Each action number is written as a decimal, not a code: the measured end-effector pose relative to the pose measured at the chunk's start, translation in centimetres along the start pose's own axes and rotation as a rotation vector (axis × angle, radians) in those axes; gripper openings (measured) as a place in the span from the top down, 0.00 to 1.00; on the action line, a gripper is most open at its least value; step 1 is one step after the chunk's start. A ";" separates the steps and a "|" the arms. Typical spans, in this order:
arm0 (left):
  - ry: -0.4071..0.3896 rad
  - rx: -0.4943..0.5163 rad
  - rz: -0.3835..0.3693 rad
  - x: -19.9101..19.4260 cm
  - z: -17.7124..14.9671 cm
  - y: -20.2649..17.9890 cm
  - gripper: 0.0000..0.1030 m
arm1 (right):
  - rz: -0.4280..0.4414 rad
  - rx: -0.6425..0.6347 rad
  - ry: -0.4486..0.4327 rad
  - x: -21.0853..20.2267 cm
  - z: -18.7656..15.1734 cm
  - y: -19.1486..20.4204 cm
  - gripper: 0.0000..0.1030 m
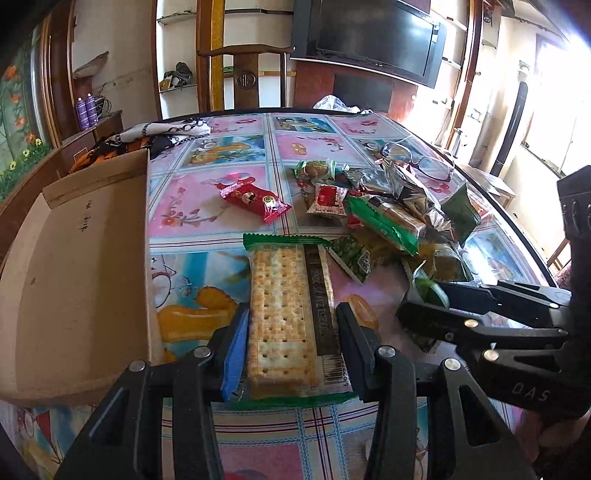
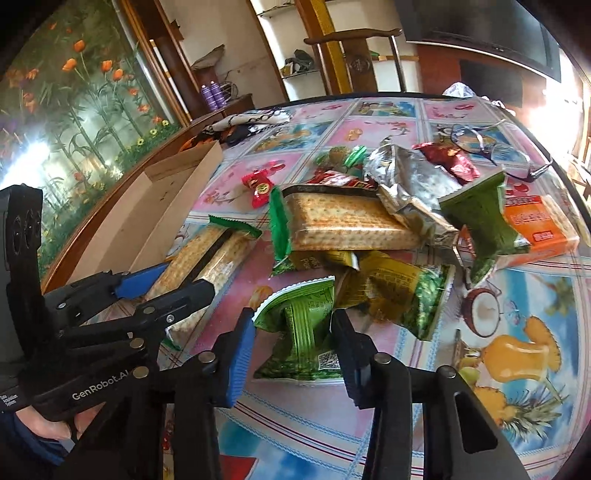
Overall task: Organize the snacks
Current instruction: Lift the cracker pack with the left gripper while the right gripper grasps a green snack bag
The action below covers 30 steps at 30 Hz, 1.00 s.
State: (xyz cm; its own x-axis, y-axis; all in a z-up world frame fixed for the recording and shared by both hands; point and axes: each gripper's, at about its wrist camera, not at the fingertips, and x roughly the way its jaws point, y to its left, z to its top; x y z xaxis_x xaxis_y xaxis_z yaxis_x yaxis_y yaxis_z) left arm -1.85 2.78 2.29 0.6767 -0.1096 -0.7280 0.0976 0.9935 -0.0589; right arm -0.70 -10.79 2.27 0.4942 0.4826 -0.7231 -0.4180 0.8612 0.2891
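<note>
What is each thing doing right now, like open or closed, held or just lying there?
Left hand-held gripper: closed on the long cracker pack.
Long cracker pack: sealed, flat on the table, gripped.
Right hand-held gripper: fingers on both sides of the green snack packet.
Green snack packet: sealed, crumpled, on the table.
Cardboard box: open.
Red candy packet: sealed, lying loose.
Glasses: unfolded, resting on snacks.
TV: off.

Cracker pack point(image 1: 286, 314): clear glossy plastic film, green crimped ends. Green snack pouch point(image 2: 301, 332): shiny crinkled film. Silver bag point(image 2: 413, 184): creased metallic foil. Cardboard box point(image 1: 77, 266): matt brown, smooth. Table cover point(image 1: 207, 199): glossy printed vinyl. Left gripper point(image 1: 291, 354): matt black plastic, 1 ribbed blue pad point(image 1: 234, 358), metal rivets.
</note>
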 end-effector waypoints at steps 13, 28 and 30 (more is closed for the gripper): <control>-0.068 -0.012 0.006 -1.4 0.1 0.3 0.57 | 0.022 0.013 -0.114 -2.6 0.1 0.3 0.61; -0.142 -0.080 0.024 -3.9 1.4 3.1 0.56 | 0.154 0.143 -0.179 -3.3 1.0 0.6 0.61; -0.158 -0.100 0.035 -4.6 1.7 4.5 0.56 | 0.175 0.155 -0.169 -2.8 1.4 1.1 0.61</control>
State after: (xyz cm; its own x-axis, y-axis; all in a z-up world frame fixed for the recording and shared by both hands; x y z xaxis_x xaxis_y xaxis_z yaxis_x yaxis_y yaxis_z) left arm -3.30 7.65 6.55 0.7853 -0.0703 -0.6152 0.0043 0.9941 -0.1082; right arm -1.50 -11.00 5.46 0.5507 0.6342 -0.5427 -0.3926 0.7706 0.5021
